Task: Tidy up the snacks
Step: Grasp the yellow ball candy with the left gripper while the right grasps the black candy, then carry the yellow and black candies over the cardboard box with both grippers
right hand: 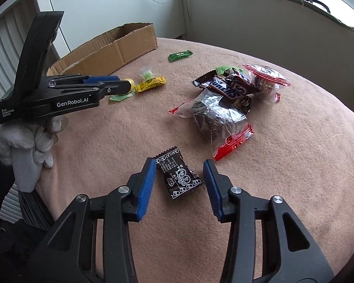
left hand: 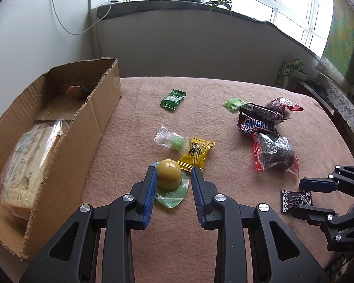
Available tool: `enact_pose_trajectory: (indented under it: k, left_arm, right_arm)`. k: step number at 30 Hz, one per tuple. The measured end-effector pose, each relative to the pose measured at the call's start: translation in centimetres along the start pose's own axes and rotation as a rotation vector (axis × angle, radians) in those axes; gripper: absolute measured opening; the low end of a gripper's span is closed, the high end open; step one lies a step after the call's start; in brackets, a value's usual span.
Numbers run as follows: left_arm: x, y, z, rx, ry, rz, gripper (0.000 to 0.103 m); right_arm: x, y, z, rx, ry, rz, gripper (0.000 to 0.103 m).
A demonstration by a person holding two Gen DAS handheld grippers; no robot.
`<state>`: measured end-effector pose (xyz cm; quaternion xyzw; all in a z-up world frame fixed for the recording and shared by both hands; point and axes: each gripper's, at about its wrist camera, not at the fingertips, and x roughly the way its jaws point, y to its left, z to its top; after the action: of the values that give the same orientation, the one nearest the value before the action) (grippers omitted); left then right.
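Note:
A yellow ball candy [left hand: 168, 174] on a green wrapper lies on the pink blanket [left hand: 134, 141]. My left gripper [left hand: 173, 169] straddles it: the left pad touches the ball and the right pad stands apart, so the gripper is open. A black patterned candy [right hand: 180, 175] lies between the pads of my right gripper [right hand: 179, 162], which is also open, with a gap on the right side. The right gripper [left hand: 298, 198] shows at the right edge of the left wrist view. A cardboard box [left hand: 101, 108] at the left holds a cracker packet [left hand: 28, 165].
Loose on the blanket are a dark green candy [left hand: 173, 100], a clear-wrapped green candy [left hand: 172, 140], a yellow sachet [left hand: 197, 152], Snickers bars [left hand: 259, 123] and clear-wrapped dark cakes [left hand: 275, 153]. A gloved hand [right hand: 28, 141] holds the left gripper [right hand: 127, 86].

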<state>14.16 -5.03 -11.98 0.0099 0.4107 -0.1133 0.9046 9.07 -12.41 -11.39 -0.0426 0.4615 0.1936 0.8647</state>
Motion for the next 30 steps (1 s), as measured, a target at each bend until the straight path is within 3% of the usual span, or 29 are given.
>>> enact_pose_trajectory:
  k: [6,10,12,30]
  left_arm:
    - [0.9,0.5,0.0,-0.013,0.022,0.007,0.024]
    - [0.9,0.7,0.1,-0.017,0.022,0.004,0.023]
    - [0.9,0.7,0.1,-0.016,0.021,0.004,0.023]
    - [-2.5,0.3,0.0,-0.015,-0.046,-0.017,0.022]
  right_arm:
    - [0.5,0.4,0.3,-0.027,0.013,-0.008,0.042]
    - [0.5,0.6,0.3,-0.053,0.023,-0.035,0.027]
    - [0.5,0.6,0.2,-0.058,0.026,-0.035,0.025]
    - [-2.1,0.6,0.1,-0.023,-0.042,-0.028,0.024]
